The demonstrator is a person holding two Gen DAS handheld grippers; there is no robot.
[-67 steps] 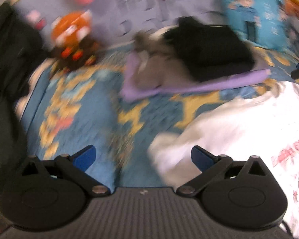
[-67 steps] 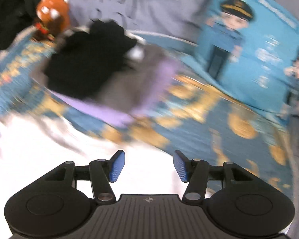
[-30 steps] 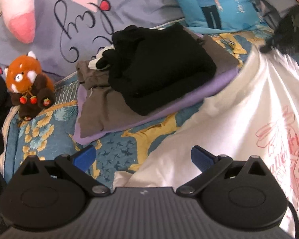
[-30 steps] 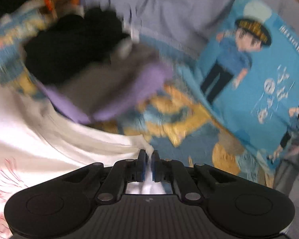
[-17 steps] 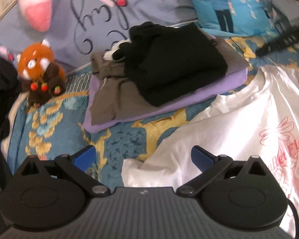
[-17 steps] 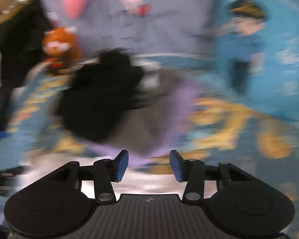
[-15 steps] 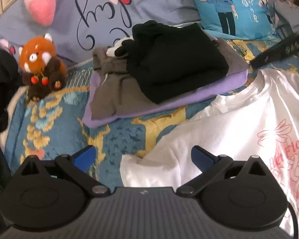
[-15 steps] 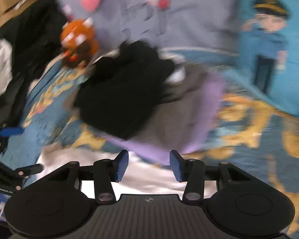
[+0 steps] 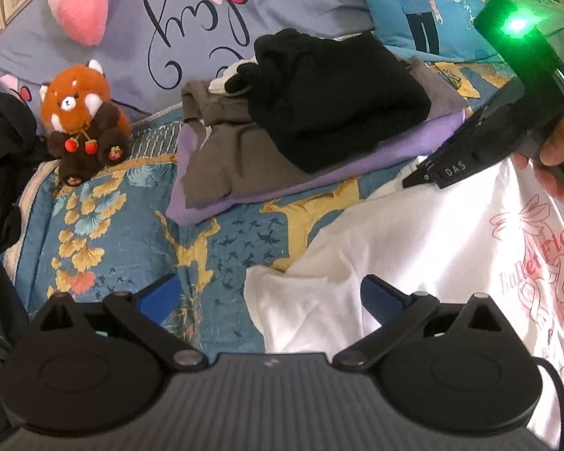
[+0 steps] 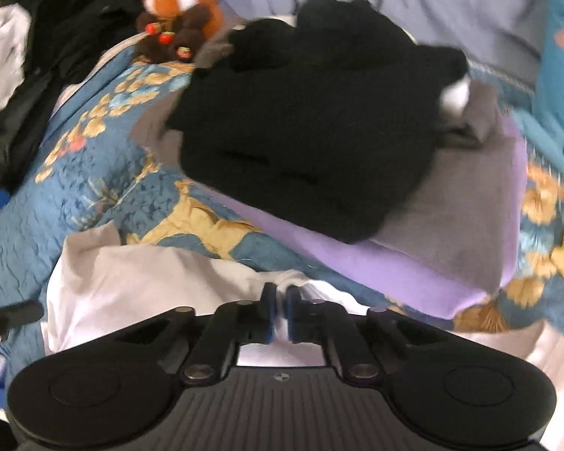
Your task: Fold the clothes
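White tee (image 9: 413,248) lies spread over the lower right of the left view on the blue quilt (image 9: 112,233), just below the folded stack (image 9: 319,120) at upper centre. Right gripper (image 10: 278,310) has just been closing and is pinched on the tee's top edge, probably to pull a fold. Left gripper (image 9: 269,295) hangs spread wide over the sleeve corner, gripping nothing, likely lining up its own pinch.

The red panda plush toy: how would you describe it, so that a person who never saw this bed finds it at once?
On the blue floral bedspread, look left of the stack of folded clothes. The red panda plush toy sits upright there against the lilac pillow; only it is orange with a white face.
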